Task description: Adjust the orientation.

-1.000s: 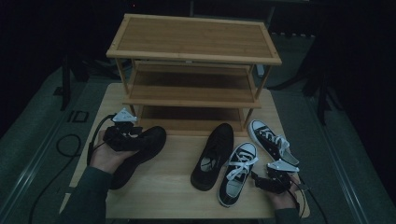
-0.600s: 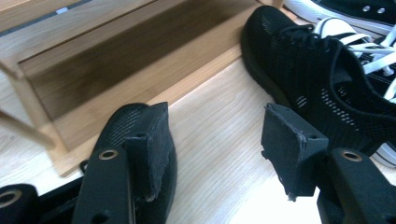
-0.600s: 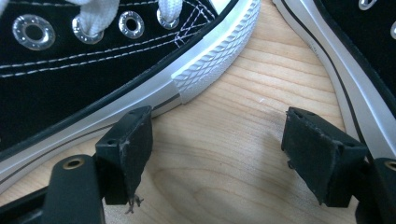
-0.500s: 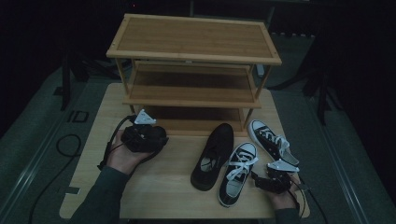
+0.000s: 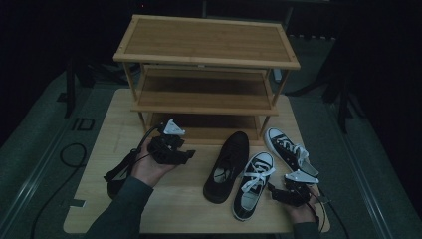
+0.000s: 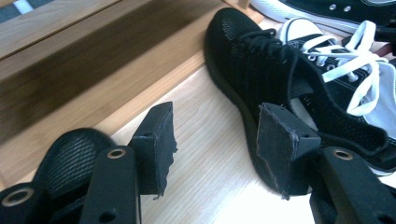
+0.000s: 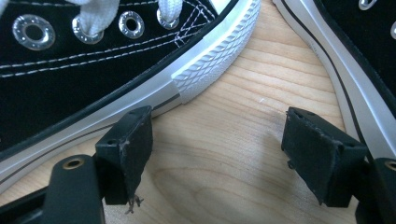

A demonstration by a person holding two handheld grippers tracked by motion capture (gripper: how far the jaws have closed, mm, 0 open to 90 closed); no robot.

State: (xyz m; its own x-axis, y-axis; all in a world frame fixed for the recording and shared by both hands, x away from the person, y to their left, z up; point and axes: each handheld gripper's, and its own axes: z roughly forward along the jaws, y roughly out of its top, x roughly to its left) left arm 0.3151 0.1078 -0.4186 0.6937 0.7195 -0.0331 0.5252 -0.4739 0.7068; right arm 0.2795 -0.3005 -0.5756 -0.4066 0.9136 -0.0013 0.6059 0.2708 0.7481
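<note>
A table [image 5: 149, 199] is seen from the high view, with a three-tier wooden rack [image 5: 206, 47] set at its 12 o'clock end. Three shoes are laid on the table in front of the rack's lowest tier. A black mesh shoe [image 5: 228, 167] is placed near the centre, toe toward 12 o'clock. A black-and-white sneaker [image 5: 253, 184] is laid just beside it at its 3 o'clock, touching or nearly so. A second sneaker [image 5: 287, 148] is set further toward 3 o'clock, its toe turned toward 11 o'clock.

In the left gripper view, a further black mesh toe [image 6: 70, 161] is seen at 8 o'clock below the gripper; whether it is a whole shoe cannot be told.

The left gripper [image 5: 171, 149] is held in a hand at 9 o'clock of the mesh shoe, just in front of the rack's foot. In the left gripper view its jaws are spread wide and nothing is gripped; bare table is seen between them and the mesh shoe [image 6: 261, 70] lies beyond at 1 o'clock.

The right gripper [image 5: 288, 191] is held at 5 o'clock of the table, just beside the first sneaker's heel. In the right gripper view its jaws are parted widely over bare wood, empty, with one sneaker's sole [image 7: 140, 93] near the left jaw and the other sole [image 7: 336, 79] by the right.
</note>
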